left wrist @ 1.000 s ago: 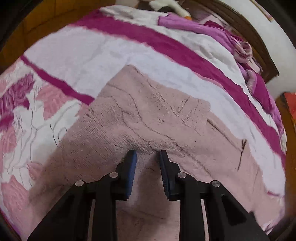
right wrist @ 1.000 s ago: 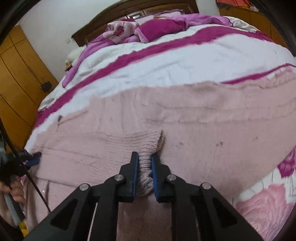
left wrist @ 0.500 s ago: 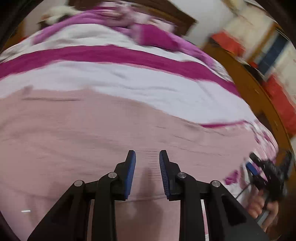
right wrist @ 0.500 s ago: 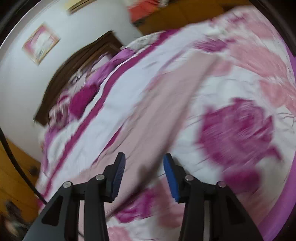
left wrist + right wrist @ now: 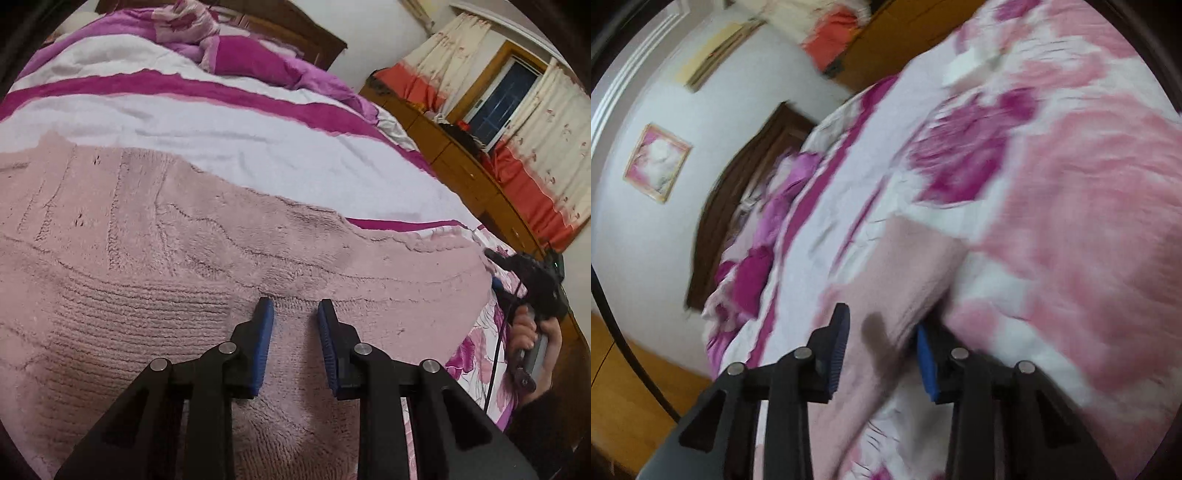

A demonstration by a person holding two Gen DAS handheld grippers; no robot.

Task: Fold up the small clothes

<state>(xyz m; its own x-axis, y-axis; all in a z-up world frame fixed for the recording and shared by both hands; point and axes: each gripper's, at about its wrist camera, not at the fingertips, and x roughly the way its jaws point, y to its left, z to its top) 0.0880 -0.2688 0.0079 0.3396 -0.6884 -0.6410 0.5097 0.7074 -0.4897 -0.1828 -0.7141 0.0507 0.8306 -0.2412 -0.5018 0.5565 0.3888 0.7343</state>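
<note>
A pale pink knitted garment [image 5: 184,266] lies spread flat on the bed and fills the lower half of the left wrist view. My left gripper [image 5: 295,312] is open just above its middle, with nothing between the fingers. My right gripper [image 5: 882,325] is open at the garment's narrow end [image 5: 897,273], with the knit lying between and under its fingers; this view is blurred. The right gripper also shows in the left wrist view [image 5: 532,280], held in a hand at the bed's right edge.
The bed has a white, magenta-striped and pink-flowered cover [image 5: 221,122]. Bunched purple bedding [image 5: 229,55] lies by the dark wooden headboard [image 5: 738,192]. A wooden cabinet [image 5: 461,166] and curtained window [image 5: 509,85] stand to the right of the bed.
My right gripper let go of the bunched knit, opened and swung to the garment's end. My left gripper turned right over the garment and stayed open.
</note>
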